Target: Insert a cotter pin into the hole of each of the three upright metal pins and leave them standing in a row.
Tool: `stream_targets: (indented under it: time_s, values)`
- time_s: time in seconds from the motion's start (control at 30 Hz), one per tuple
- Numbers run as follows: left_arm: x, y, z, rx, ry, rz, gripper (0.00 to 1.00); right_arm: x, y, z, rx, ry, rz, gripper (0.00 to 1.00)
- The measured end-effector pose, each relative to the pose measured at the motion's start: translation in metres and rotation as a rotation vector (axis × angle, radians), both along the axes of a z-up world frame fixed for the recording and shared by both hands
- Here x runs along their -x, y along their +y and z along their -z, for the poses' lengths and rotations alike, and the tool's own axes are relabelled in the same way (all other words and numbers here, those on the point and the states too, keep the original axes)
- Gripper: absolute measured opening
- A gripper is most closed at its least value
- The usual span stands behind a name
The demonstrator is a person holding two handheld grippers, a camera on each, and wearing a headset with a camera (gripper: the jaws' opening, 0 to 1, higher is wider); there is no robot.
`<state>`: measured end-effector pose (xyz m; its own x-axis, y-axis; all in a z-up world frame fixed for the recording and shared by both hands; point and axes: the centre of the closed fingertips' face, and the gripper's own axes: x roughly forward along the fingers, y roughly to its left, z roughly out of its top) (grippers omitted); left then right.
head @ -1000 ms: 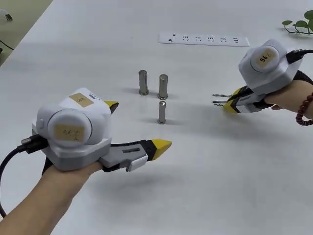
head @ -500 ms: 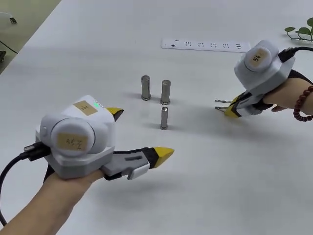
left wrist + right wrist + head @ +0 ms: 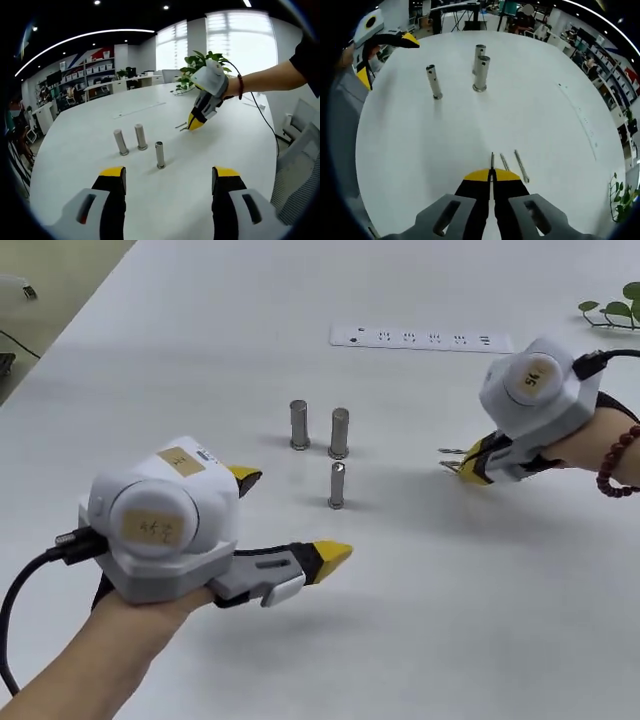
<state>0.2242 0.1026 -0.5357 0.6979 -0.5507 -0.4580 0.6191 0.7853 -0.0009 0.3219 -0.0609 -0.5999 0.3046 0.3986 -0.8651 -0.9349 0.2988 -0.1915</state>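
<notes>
– Since counts matter here: how many metal pins?
– Three metal pins (image 3: 336, 485), all upright on the white table (image 3: 420, 620), mid-scene. Two stand side by side on the far side, and one is alone, nearer me, in front of the right one.
– Cotter pins?
– Three cotter pins (image 3: 521, 166), right of the metal pins and well apart from them. One cotter pin (image 3: 492, 161) is pinched in my right gripper (image 3: 492, 175), jaws closed on it, tip poking out. The other two lie flat on the table just right of it.
– Left gripper?
– My left gripper (image 3: 295, 515) is near left, jaws spread wide. The metal pins are ahead of it, not touching.
– Anything else?
– One power strip (image 3: 420, 339) on the far side, one plant (image 3: 610, 305) at the far right.
</notes>
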Motion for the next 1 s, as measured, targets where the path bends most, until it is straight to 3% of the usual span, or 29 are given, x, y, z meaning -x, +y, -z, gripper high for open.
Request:
stream_targets:
  time_s: [0.33,0.53,0.67,0.87,1.0]
  values:
    - [0.001,-0.005,-0.008,0.016,-0.007,0.032,0.55,0.027,0.023,-0.02,-0.035,-0.095,-0.111,0.0]
    - [0.002,-0.013,-0.015,0.082,0.019,0.039,0.43,0.043,0.04,-0.032,-0.058,-0.146,-0.182,0.0]
    - [0.004,-0.02,-0.016,0.116,0.056,0.059,0.37,0.052,0.05,-0.038,-0.061,-0.166,-0.224,0.0]
    - [0.009,-0.028,-0.01,0.101,0.109,0.089,0.32,0.067,0.066,-0.046,-0.077,-0.179,-0.289,0.0]
    - [0.011,-0.031,-0.008,0.118,0.134,0.095,0.28,0.07,0.072,-0.048,-0.083,-0.188,-0.328,0.0]
